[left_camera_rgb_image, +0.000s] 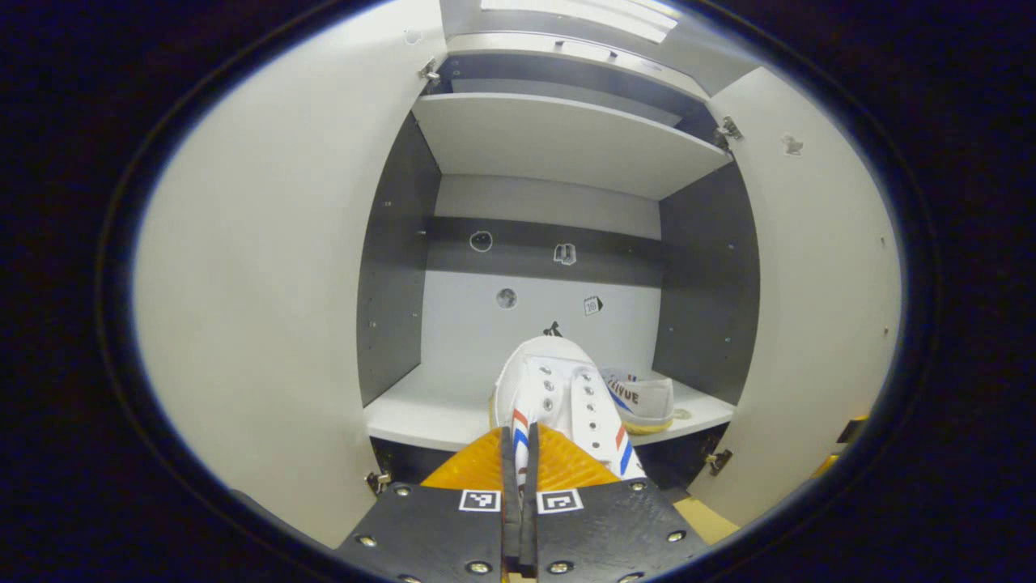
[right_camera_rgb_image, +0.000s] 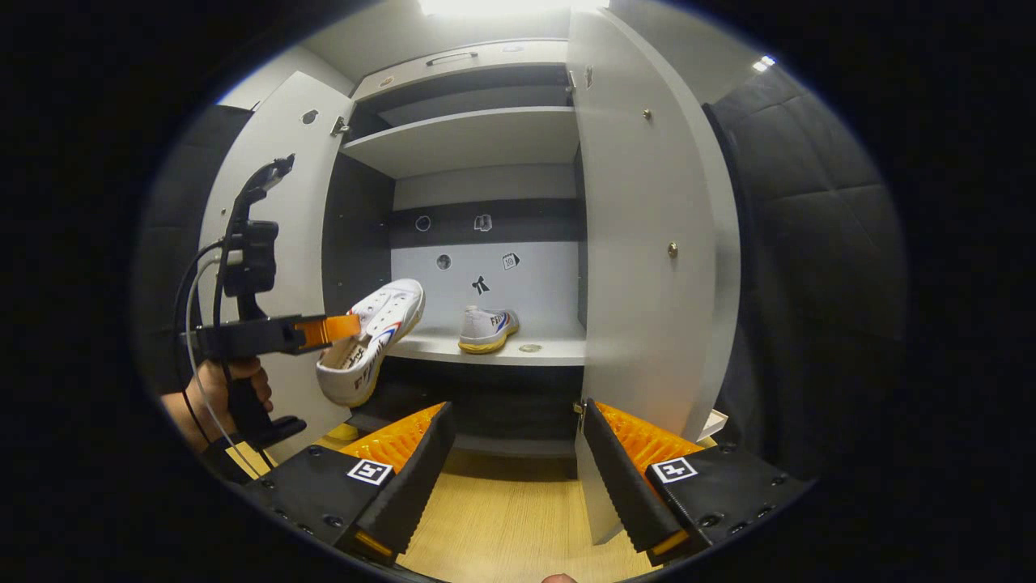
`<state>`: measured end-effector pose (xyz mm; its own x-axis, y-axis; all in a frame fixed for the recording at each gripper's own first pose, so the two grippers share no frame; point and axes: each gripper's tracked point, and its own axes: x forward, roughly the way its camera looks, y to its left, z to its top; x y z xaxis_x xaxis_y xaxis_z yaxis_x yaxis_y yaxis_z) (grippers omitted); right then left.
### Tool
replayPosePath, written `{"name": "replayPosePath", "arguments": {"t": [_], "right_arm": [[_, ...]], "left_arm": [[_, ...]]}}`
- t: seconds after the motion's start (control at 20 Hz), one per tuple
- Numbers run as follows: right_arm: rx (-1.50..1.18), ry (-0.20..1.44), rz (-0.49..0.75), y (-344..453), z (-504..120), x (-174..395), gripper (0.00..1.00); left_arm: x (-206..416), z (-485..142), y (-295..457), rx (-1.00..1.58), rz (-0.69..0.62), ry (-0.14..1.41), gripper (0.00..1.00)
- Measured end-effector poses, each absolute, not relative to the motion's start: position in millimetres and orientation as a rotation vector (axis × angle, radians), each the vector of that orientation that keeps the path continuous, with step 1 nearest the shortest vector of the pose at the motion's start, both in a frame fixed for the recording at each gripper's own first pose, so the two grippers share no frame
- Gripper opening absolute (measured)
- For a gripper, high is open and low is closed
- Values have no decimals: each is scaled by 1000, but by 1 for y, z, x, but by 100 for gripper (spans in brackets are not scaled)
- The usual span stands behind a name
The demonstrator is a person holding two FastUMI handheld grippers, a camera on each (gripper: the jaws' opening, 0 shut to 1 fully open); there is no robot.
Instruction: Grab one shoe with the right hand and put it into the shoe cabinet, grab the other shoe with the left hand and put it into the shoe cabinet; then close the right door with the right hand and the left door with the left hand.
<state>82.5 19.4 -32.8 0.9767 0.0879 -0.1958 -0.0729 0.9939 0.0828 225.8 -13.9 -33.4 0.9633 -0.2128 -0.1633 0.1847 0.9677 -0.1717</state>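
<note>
We carry the white canvas sneaker (right_camera_rgb_image: 371, 344), clamped in left gripper (left_camera_rgb_image: 518, 470), toe-first onto the grey cabinet shelf (left_camera_rgb_image: 421, 413) beside its mate (left_camera_rgb_image: 643, 397); right gripper (right_camera_rgb_image: 514, 461) spread, empty.

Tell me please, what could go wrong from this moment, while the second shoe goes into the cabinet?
1. The left gripper pinches the held shoe only by a thin edge, and it hangs tilted, so it may slip out before reaching the shelf.
2. The first shoe already stands on that shelf; the incoming one could knock it.
3. The open right gripper is close to the right door edge and might bump it early.
</note>
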Motion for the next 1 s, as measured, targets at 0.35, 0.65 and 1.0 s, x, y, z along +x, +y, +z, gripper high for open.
{"name": "replayPosePath", "arguments": {"t": [0.35, 0.65, 1.0], "right_arm": [[77, 212, 35, 11, -41, 89, 99], [72, 224, 34, 11, -43, 78, 99], [58, 244, 25, 8, -45, 72, 99]], "left_arm": [[296, -15, -19, -173, -192, 157, 2], [342, -36, -23, -196, -177, 189, 1], [393, -72, -34, -179, -171, 264, 1]]}}
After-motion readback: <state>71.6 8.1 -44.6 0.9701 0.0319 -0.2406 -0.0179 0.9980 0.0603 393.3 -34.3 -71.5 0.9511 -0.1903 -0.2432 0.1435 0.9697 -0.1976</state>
